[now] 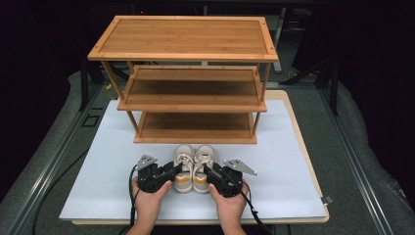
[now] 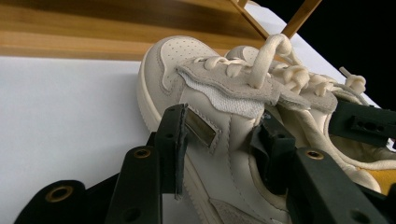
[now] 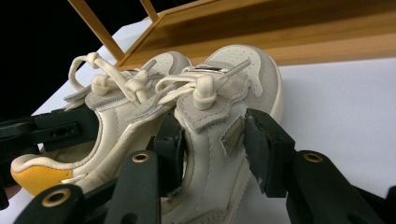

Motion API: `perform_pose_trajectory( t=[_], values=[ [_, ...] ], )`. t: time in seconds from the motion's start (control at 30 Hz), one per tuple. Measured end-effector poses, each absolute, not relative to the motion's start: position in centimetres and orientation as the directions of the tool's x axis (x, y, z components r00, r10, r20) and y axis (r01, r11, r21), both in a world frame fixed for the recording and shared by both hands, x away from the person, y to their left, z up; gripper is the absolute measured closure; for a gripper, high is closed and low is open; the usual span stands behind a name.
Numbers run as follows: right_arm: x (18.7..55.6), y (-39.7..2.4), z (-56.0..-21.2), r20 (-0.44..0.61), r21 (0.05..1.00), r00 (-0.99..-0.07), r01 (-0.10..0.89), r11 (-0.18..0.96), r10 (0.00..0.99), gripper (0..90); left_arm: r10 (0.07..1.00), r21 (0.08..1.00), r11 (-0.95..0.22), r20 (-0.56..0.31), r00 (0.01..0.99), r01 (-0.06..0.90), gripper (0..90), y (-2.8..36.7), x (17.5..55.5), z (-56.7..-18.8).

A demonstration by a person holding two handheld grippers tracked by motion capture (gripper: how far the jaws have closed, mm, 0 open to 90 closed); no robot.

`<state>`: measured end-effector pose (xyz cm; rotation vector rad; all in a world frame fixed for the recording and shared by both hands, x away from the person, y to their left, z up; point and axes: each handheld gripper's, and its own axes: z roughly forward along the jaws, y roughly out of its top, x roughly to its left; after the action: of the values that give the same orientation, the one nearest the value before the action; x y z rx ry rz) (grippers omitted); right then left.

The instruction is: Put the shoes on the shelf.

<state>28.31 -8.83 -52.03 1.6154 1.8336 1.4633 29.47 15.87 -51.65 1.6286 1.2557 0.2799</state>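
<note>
The shoes (image 1: pixel 194 168) sat side by side near the front edge of the white board (image 1: pixel 98 186), toes toward the rack (image 1: pixel 188 54), just short of its bottom shelf (image 1: pixel 195 123). We had our left gripper (image 2: pixel 219 135) clamped across the left shoe's side wall, one jaw outside and one inside the opening, and our right gripper (image 3: pixel 212 142) clamped likewise on the right shoe. Soft uppers could fold and slip on lifting, we judged; loose laces (image 3: pixel 140 86) could snag a jaw, and uneven lifts could knock toes against the shelf edge.
</note>
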Motion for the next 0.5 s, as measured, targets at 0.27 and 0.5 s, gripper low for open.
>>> perform_pose_trajectory(
  t=[0.27, 0.5],
  values=[
    [28.8, -8.7, -50.4, 0.382, 0.817, -0.333, 0.557, -0.147, 0.862, 58.9, 0.823, 0.813, 0.058, -0.368, 0.433, 0.580, 59.6, 16.0, 30.0, -49.9],
    [29.1, -8.6, -49.0, 0.378, 0.822, -0.341, 0.552, -0.143, 0.861, 58.9, 0.822, 0.818, 0.054, -0.362, 0.440, 0.572, 59.7, 16.1, 30.3, -48.5]
  ],
)
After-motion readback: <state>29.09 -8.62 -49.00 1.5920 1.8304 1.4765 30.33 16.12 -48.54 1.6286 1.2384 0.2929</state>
